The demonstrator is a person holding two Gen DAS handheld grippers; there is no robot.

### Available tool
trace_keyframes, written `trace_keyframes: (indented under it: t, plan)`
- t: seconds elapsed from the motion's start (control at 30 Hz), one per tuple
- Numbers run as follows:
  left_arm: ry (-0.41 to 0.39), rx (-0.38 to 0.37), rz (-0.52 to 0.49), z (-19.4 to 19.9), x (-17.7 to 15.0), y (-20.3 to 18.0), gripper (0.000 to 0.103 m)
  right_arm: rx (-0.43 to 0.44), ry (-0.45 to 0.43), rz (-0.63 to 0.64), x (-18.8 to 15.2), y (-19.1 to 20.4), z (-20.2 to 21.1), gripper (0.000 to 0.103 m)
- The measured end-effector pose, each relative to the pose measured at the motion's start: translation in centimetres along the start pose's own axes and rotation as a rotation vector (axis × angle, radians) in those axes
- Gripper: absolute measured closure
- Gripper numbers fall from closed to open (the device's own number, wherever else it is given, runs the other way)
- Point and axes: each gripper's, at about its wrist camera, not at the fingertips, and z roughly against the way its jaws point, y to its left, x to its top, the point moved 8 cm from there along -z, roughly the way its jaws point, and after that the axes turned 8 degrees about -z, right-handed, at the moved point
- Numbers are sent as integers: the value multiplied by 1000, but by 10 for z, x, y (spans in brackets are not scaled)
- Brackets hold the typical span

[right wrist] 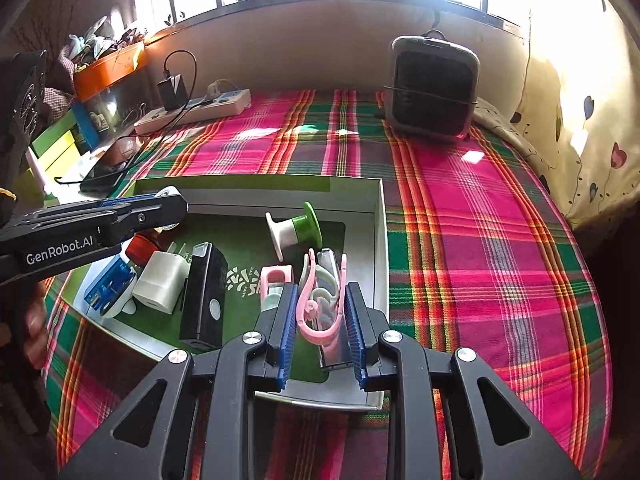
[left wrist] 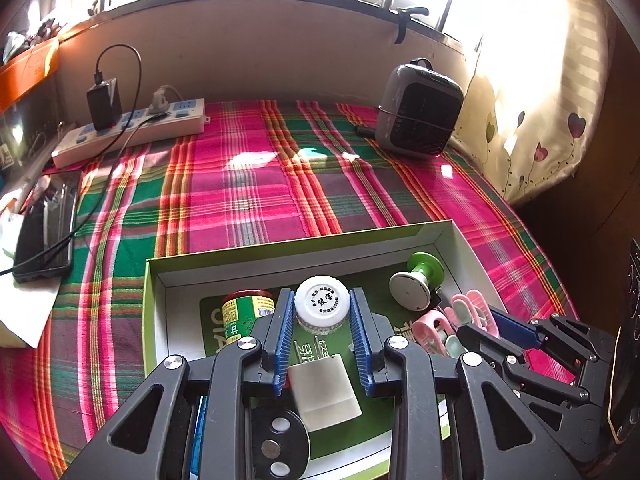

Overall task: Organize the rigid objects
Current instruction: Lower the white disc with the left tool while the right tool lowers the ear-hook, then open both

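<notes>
A shallow green-and-white box lies on the plaid cloth. My left gripper is shut on a white-capped bottle just above the box floor. Beside it are a green-labelled jar with a red lid, a white plug adapter and a green-and-white spool. My right gripper is shut on a pink clip over the box's right end, above a silver bar. A black oblong device lies in the middle. The left gripper shows at the left.
A grey fan heater stands at the back right beside a patterned pillow. A power strip with a black charger lies at the back left, and a dark phone on its cable at the left. An orange box sits on the sill.
</notes>
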Motion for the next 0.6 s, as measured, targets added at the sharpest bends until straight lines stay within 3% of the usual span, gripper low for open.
trace_keyframes:
  t: [0.6]
  plan:
    - [40,8,-23,-23,-1,-7,76,7,-10,6,-2,0,-4,78]
